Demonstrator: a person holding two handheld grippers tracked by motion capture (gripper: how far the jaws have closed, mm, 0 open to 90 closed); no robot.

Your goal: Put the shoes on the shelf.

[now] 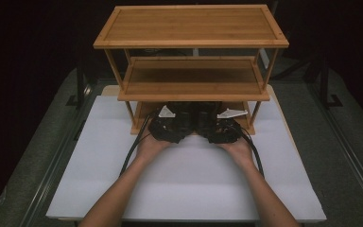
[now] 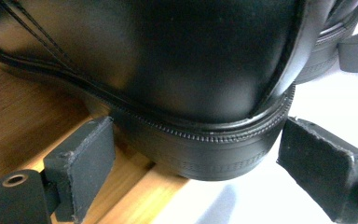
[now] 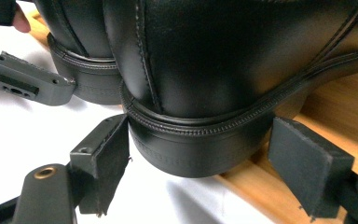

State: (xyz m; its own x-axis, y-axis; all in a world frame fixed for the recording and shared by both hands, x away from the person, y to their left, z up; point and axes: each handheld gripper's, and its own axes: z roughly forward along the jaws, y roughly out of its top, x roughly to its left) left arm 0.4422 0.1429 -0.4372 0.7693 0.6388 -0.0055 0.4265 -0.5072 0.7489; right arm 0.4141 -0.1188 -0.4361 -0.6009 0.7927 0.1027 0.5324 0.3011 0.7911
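Observation:
Two black leather shoes stand side by side, toes in on the bottom shelf of a bamboo rack and heels out over its front edge. My left gripper is at the left shoe; its pads bracket the heel, tips against the sole's sides. My right gripper holds the right shoe the same way, one pad touching the heel and the other close beside it. Each view also shows the neighbouring shoe and the other gripper's jaw.
The rack has three tiers; its middle shelf hangs low over the shoes and both grippers, and the top shelf is bare. Rack posts flank the shoes. A white board covers the table under my forearms.

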